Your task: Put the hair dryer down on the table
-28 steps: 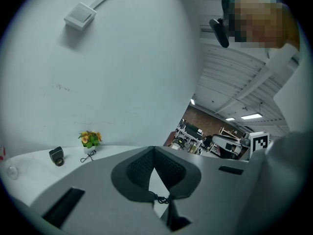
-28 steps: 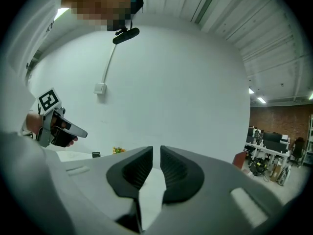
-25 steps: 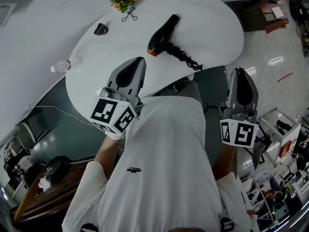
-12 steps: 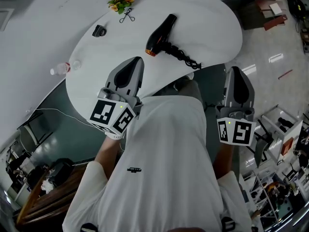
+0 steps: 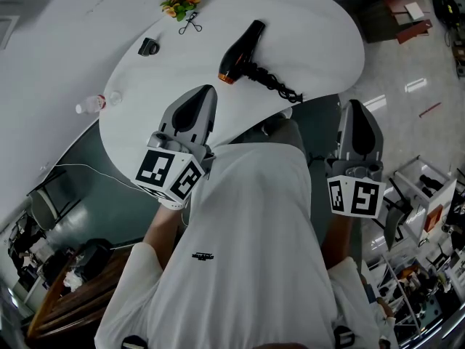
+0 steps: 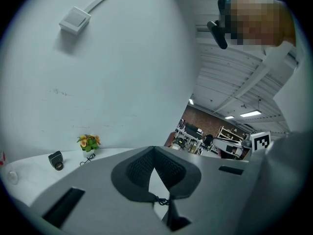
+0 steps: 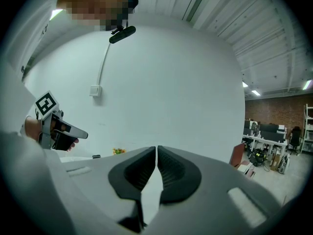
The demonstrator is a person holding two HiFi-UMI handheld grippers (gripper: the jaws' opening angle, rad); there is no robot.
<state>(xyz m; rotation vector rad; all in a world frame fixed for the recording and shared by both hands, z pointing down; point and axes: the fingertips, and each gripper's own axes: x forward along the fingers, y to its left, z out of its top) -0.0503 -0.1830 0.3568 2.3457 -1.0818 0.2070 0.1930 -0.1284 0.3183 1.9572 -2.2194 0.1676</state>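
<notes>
A black hair dryer (image 5: 241, 49) with an orange nozzle end lies flat on the white oval table (image 5: 320, 27), its coiled black cord (image 5: 280, 86) trailing toward the near edge. My left gripper (image 5: 195, 106) hangs over the table's near part, well short of the dryer, jaws shut and empty. In the left gripper view its tips (image 6: 153, 149) meet with nothing between them. Off the table's right edge, over the floor, is my right gripper (image 5: 358, 118), also shut and empty; its pads (image 7: 156, 149) touch in the right gripper view.
At the table's far left stand a small flower pot (image 5: 182, 3), black scissors-like tool (image 5: 192, 25) and a small dark object (image 5: 149, 46). A clear plastic bottle (image 5: 96, 102) lies at the left edge. Shelving and clutter (image 5: 429, 217) fill the floor at right.
The right gripper's jaws closed fully and it shifted slightly left. The hair dryer and the left gripper have stayed where they were.
</notes>
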